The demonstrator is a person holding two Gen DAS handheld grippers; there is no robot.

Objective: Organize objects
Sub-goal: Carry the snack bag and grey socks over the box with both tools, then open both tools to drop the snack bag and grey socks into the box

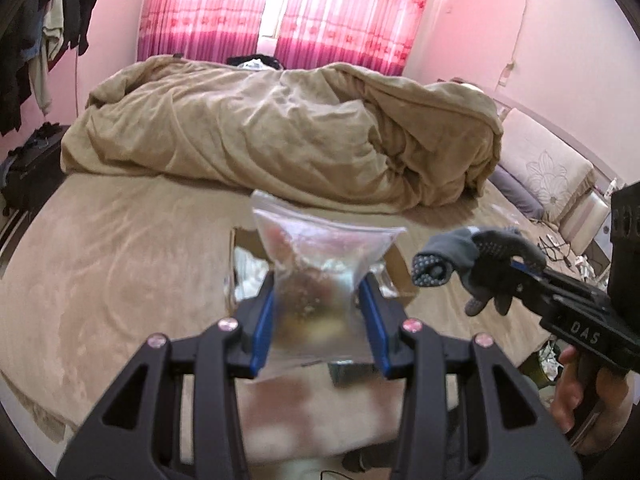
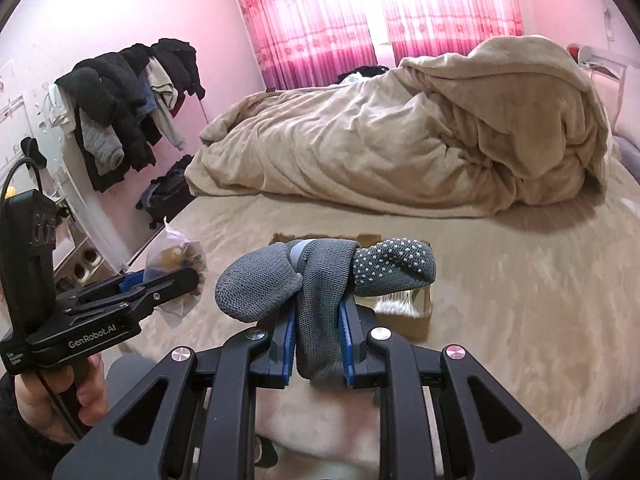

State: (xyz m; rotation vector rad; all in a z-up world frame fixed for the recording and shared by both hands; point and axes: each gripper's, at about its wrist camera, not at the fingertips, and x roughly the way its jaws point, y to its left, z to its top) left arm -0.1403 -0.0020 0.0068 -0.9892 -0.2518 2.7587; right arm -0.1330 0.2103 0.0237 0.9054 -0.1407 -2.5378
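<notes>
L gripper (image 1: 316, 320) is clenched on a clear zip bag (image 1: 324, 264) w/ brownish contents, blue fingers (image 1: 262, 320) pinching its lower half so the sealed top stands up above them. R gripper (image 2: 318, 340) is clenched on a grey glove (image 2: 320, 280) w/ white grip dots, gripped around the middle; cuff and fingertips flop out to both sides. Both items are held in the air over the bed (image 2: 520, 300), just above an open cardboard box (image 2: 420, 320) that sits on the bed sheet; something pale is already inside, can't tell what.

Step in hand, prob.: drop both items into the box. To do it well: bring one gripper at a time over the opening, since the two are close and could bump. Lower the glove until its hanging ends are inside the walls before letting go, else a loose end may drape over the rim. Bag is slippery and top-heavy as held; tilt it down into the box, then release low so it doesn't tip out. Box is light, so avoid nudging its wall.
</notes>
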